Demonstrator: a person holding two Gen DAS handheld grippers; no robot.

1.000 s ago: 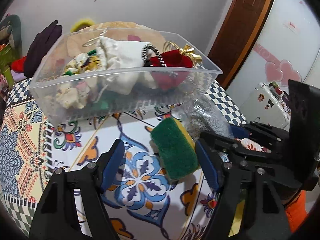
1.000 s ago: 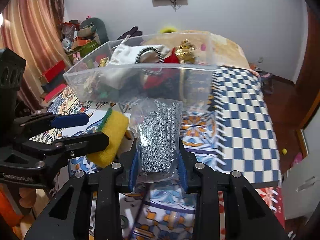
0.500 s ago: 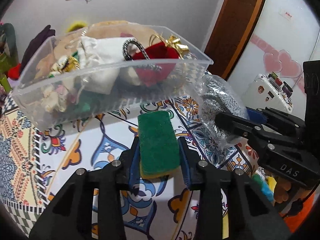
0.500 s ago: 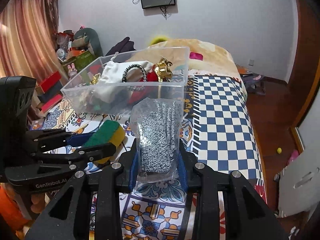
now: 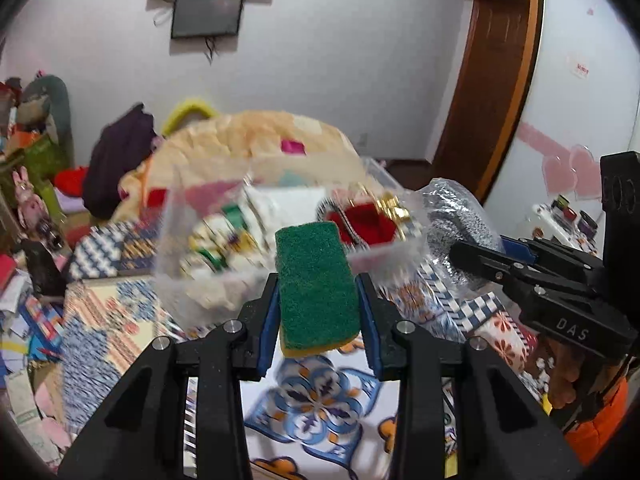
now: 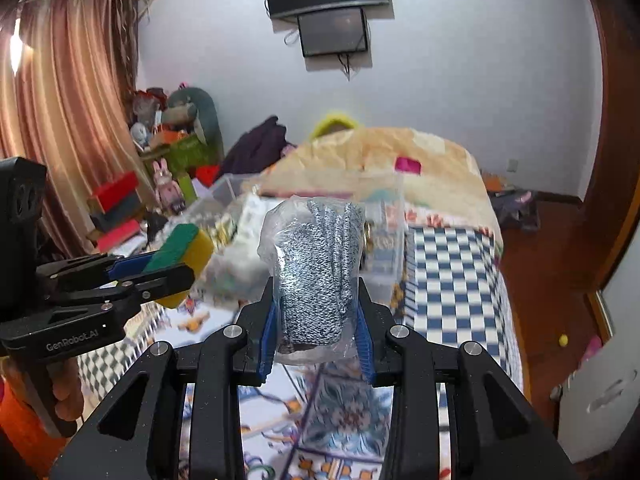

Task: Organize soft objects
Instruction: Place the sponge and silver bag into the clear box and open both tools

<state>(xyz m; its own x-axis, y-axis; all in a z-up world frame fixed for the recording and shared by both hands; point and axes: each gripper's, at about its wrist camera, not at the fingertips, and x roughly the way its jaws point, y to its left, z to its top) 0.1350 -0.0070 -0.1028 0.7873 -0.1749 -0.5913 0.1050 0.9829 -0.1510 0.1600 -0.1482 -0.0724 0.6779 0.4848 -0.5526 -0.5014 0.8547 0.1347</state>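
Green-and-yellow foam sponge point(image 5: 316, 288), light and compressible, is pinched at its sides between left fingers point(image 5: 269, 320); bagged grey knit point(image 6: 314, 276) between right fingers point(image 6: 269, 332).

right gripper point(image 5: 480, 254): "DAS" | left gripper point(image 6: 160, 268): "GenRobot_AI"

I can't make out the clear bin's point(image 5: 256, 248) contents (motion blur); the sponge point(image 5: 316, 292) hides its front wall.

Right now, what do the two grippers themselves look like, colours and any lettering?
Both are matte black, angular frames with silver screws and blue finger pads. The left gripper reads "GenRobot.AI" on its side, the right gripper "DAS". An orange sleeve shows behind.
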